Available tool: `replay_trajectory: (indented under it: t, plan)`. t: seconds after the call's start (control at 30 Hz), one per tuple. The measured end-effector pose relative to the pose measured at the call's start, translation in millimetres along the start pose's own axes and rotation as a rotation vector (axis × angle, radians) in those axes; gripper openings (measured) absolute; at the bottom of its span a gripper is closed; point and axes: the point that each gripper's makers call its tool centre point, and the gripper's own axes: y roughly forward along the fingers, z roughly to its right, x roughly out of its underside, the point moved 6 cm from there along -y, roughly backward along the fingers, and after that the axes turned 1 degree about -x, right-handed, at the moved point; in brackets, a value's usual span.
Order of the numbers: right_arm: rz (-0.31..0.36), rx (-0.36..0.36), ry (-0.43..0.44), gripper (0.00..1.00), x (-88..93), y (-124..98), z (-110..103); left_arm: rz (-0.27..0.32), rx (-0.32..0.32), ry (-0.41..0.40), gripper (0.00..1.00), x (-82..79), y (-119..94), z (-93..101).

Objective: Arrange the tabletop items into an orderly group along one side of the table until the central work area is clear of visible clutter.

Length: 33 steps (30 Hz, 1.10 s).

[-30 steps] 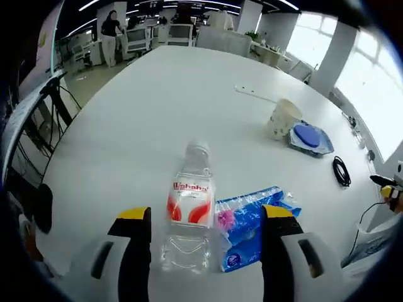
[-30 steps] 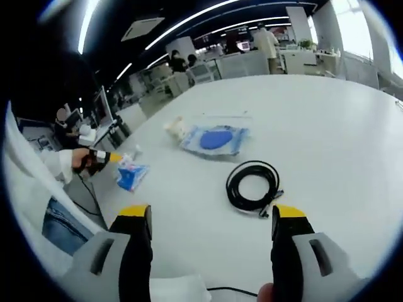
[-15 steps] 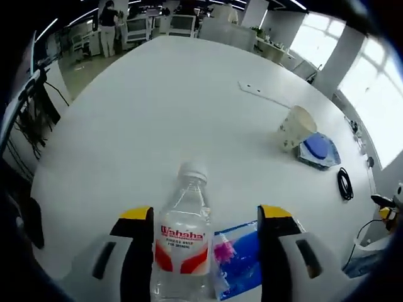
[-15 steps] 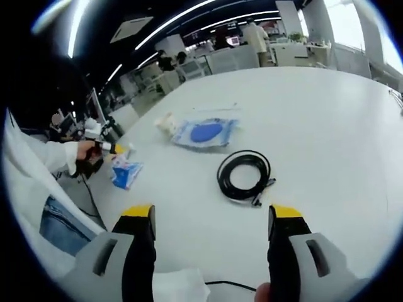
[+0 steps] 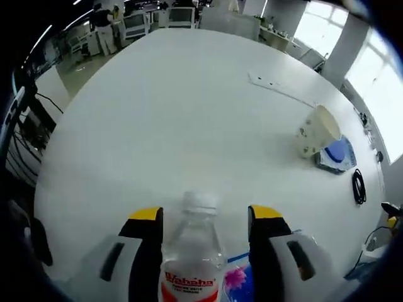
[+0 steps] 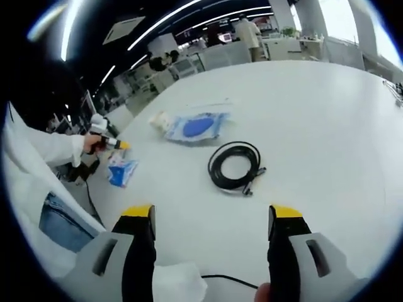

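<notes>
The left gripper [image 5: 204, 217] has its yellow-tipped jaws standing apart with the clear water bottle [image 5: 192, 261] upright between them — whether the pads actually touch the plastic, I cannot tell. Just beside the bottle, a blue and pink packet [image 5: 237, 279] peeks out low by the right-hand jaw. Across the white table [image 5: 164, 107] a paper cup [image 5: 314, 130] lies tipped on its side, touching a blue pouch [image 5: 338, 155], with a coiled black cable [image 5: 359, 187] near them.

Over on the other side, the right gripper [image 6: 211, 214] hangs above the tabletop with its jaws wide apart and nothing between them. Ahead of it lies that black cable coil [image 6: 235, 167], then the blue pouch [image 6: 195, 127] beyond — and far off at the table edge the left gripper [image 6: 104, 137] sits in a hand by the blue packet [image 6: 121, 172].
</notes>
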Motion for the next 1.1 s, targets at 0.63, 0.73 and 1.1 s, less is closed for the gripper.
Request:
replay_trajectory:
  t: [0.63, 0.73, 1.1]
  plan:
    - [-0.034, -0.011, 0.009, 0.69, 3.6, 14, 0, 0.000, -0.049, 0.128, 0.23, -0.6, 7, -2.3]
    - [-0.027, -0.005, 0.022, 0.68, 5.3, 13, 2, 0.007, -0.049, 0.112, 0.22, 0.3, 4, -4.1]
    - [-0.035, -0.001, 0.037, 0.68, 16.0, 9, 6, 0.153, -0.018, 0.025, 0.20, 0.6, -44, -19.2]
